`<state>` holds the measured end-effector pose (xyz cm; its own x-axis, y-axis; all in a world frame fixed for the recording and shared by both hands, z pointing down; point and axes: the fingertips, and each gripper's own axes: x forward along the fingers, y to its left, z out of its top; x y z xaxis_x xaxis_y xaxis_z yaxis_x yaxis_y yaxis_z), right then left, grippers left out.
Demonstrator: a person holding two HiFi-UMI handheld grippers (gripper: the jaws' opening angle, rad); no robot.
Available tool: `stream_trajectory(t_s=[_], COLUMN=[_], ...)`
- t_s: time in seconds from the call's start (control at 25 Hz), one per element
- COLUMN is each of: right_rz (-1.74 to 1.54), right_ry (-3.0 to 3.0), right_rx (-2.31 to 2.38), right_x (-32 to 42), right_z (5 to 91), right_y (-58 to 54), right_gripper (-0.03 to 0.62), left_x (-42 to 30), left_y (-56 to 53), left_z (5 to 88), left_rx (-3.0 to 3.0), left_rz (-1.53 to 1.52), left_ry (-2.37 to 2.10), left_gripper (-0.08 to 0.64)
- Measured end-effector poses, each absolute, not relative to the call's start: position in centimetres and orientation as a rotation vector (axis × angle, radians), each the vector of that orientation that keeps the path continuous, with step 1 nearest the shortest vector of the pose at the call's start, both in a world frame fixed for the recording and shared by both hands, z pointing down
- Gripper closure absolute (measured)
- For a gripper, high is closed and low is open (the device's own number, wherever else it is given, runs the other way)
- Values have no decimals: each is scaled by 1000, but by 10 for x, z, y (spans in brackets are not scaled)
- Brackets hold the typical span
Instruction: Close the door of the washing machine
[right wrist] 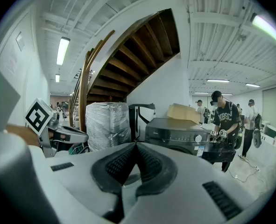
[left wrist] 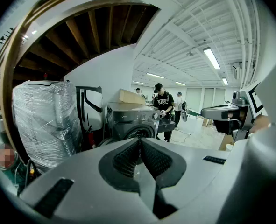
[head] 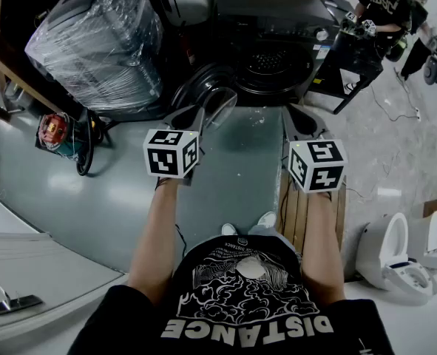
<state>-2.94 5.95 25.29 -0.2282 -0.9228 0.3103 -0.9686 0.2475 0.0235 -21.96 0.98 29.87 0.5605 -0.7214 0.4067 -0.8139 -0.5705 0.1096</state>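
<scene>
Both pairs of jaws are pressed together on nothing. Your left gripper sits close in front of the open door, though contact can't be judged, and your right gripper is off to the right, before the washing machine. The door hangs swung out left of the drum opening. It is probably a stiff, hinged, fairly heavy ring with smooth, slippery glass. Don't pinch it. Push with closed tips on the rim, away from the hinge, firmly enough to latch.
</scene>
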Motion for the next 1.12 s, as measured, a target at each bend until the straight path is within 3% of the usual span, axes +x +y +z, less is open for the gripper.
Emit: stream_trajectory(t_s=[1.12], right_rz=[295], right_ry=[-2312], right_rx=[1649], right_x=[-79], right_z=[282], right_y=[52], right_gripper=[569], left_x=[-244], left_y=[-1], left_z=[339], left_rx=[2438], left_rz=[462], left_ry=[-1207], left_gripper=[518])
